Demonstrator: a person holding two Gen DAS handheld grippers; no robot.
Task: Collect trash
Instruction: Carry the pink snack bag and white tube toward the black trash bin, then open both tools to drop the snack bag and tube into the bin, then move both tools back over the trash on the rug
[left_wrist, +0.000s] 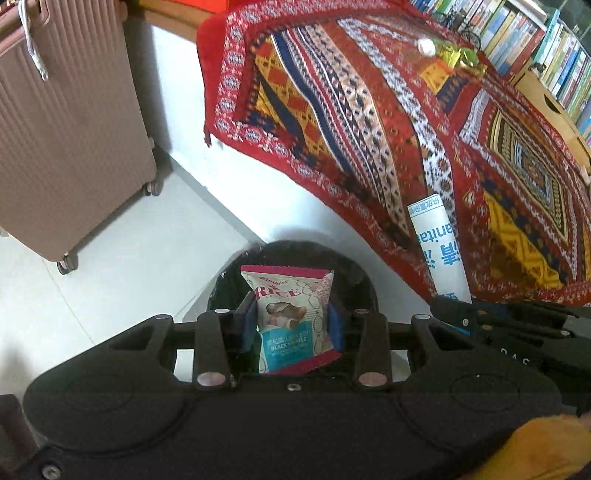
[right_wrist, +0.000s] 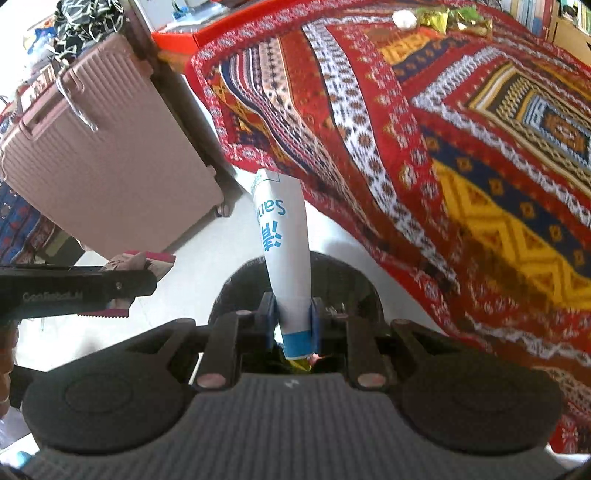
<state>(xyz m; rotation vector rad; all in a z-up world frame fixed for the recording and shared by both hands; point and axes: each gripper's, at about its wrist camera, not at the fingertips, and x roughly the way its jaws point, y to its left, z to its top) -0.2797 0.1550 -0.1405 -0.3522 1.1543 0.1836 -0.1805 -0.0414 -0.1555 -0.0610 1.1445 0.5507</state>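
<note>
Right wrist: bin (right_wrist: 364, 280) interior mostly hidden.

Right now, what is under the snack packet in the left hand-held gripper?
A black trash bin stands under the snack packet held by the left hand-held gripper. The packet and the gripper cover the bin's inside.

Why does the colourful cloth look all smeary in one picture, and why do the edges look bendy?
In the right wrist view the patterned cloth is smeared by motion blur, while the white tube in the right gripper stays sharp. In the left wrist view the snack packet is crisp, and the fisheye lens curves the pink suitcase.
</note>
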